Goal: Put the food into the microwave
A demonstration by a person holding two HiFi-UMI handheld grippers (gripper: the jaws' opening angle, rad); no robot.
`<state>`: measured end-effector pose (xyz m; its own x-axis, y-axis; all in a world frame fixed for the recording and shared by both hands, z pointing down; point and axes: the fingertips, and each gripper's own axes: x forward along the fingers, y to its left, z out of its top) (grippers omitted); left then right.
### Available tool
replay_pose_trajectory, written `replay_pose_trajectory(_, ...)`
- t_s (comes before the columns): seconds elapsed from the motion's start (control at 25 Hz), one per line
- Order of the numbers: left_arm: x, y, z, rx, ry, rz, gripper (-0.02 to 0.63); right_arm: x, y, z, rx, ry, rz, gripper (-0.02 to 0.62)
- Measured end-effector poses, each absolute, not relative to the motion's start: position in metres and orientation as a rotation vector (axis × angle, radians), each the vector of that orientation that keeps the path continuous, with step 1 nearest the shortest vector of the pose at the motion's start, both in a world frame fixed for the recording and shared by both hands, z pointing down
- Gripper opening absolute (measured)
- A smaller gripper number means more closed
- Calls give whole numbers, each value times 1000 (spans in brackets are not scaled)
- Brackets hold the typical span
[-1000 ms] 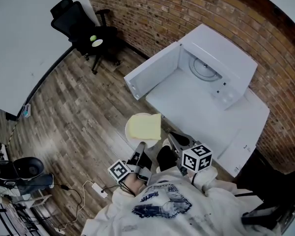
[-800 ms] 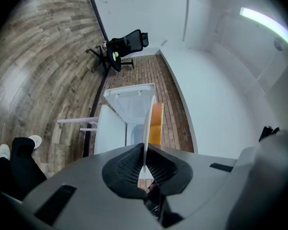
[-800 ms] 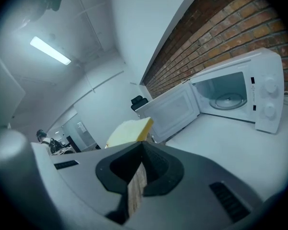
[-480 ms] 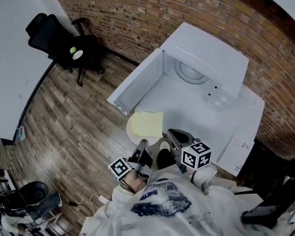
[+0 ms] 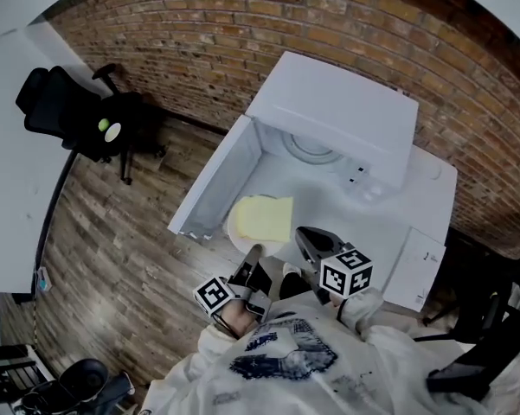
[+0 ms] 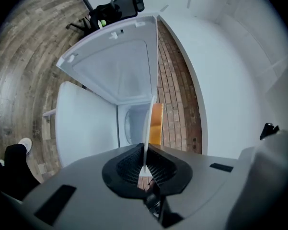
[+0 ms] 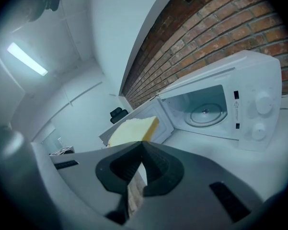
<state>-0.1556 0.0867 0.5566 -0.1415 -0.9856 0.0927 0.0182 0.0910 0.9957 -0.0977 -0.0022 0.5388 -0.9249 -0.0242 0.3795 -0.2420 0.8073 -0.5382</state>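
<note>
Plate (image 5: 234, 230) mostly buried under the bread (image 5: 261, 217), and its near rim disappears behind the left gripper (image 5: 253, 253) and right gripper (image 5: 304, 234), both clamped on it. In the left gripper view the plate is only an edge-on white line and the bread a thin orange sliver. In the right gripper view, just a white chip of plate shows between the jaws. Microwave (image 5: 346, 111) roof covers most of the cavity; only the near arc of the turntable (image 5: 311, 151) peeks out. Far left, a green-and-white blob (image 5: 111, 130) on the chair (image 5: 65, 111), too small to name. Dark gear (image 5: 78, 383) at the near left, sliced off by the edge.
</note>
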Motion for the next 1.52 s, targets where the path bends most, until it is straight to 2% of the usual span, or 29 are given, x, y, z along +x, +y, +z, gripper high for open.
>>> replay_pose_trajectory(0.52, -172, 6, 563, 1124, -1232, -1140, 18, -100, -75, 537, 411, -2653, 888, 14)
replay_pose_trajectory(1.52, -188, -74, 585, 1237, -983, -898, 18, -92, -107, 541, 894, -2558, 958, 14)
